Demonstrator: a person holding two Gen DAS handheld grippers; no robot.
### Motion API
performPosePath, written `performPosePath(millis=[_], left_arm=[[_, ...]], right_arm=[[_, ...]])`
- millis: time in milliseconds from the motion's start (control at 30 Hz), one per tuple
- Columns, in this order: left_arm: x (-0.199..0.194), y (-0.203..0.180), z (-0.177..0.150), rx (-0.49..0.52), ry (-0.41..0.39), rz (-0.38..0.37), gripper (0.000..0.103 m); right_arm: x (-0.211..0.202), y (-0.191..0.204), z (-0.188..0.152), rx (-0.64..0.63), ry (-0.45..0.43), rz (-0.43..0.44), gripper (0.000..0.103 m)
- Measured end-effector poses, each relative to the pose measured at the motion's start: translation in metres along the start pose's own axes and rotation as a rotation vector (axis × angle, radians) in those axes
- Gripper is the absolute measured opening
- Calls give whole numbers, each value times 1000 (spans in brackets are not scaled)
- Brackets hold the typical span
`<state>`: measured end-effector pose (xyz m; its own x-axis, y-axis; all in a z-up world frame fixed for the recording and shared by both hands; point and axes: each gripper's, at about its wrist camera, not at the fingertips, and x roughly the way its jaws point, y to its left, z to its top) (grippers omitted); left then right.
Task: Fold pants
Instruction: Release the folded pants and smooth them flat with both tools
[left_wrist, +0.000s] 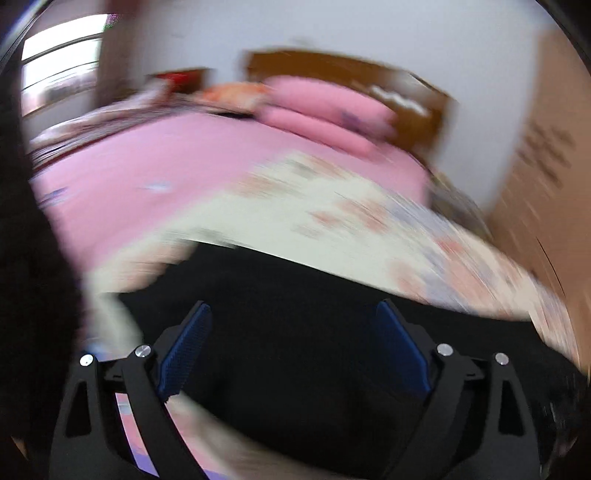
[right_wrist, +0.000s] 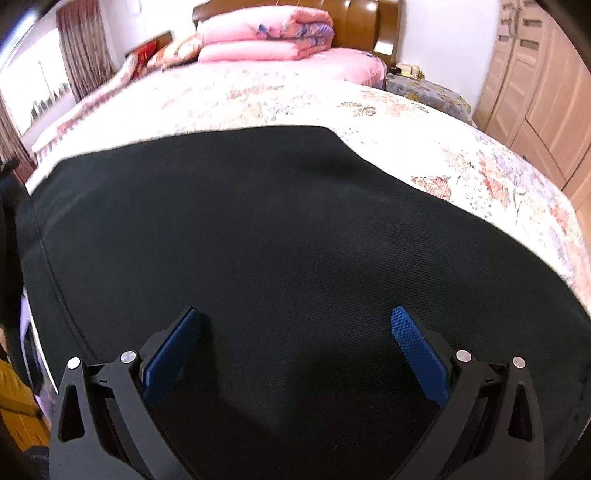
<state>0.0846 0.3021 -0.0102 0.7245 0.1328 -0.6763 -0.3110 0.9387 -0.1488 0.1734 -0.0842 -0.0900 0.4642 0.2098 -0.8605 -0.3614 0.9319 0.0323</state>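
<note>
1. One bed (right_wrist: 258, 99) with a floral cover carries everything; folded pink quilts (right_wrist: 266, 37) lie by its headboard.
2. Black pants (right_wrist: 258, 229) lie flat on its near part, long axis unclear.
3. Right gripper (right_wrist: 295, 321) and left gripper (left_wrist: 293, 314) hover wide open, empty, above them.

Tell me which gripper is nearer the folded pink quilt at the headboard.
Cannot tell. Both the left gripper and right gripper hang open over the black pants, with the quilt far ahead.

Black pants (right_wrist: 240, 229) lie on the cream, floral-patterned bedspread (right_wrist: 461, 147); beyond it, pink folded quilts (right_wrist: 266, 37). Both tongs carry blue pads (right_wrist: 417, 354).
</note>
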Motion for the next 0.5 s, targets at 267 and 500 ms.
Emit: performPosePath(millis=[267, 500], left_arm=[[86, -164, -24, 298, 160, -167, 92], [131, -191, -36, 360, 244, -101, 102]], right_arm=[[-3, -1, 43, -90, -30, 11, 99], [30, -43, 48, -2, 11, 75, 99]])
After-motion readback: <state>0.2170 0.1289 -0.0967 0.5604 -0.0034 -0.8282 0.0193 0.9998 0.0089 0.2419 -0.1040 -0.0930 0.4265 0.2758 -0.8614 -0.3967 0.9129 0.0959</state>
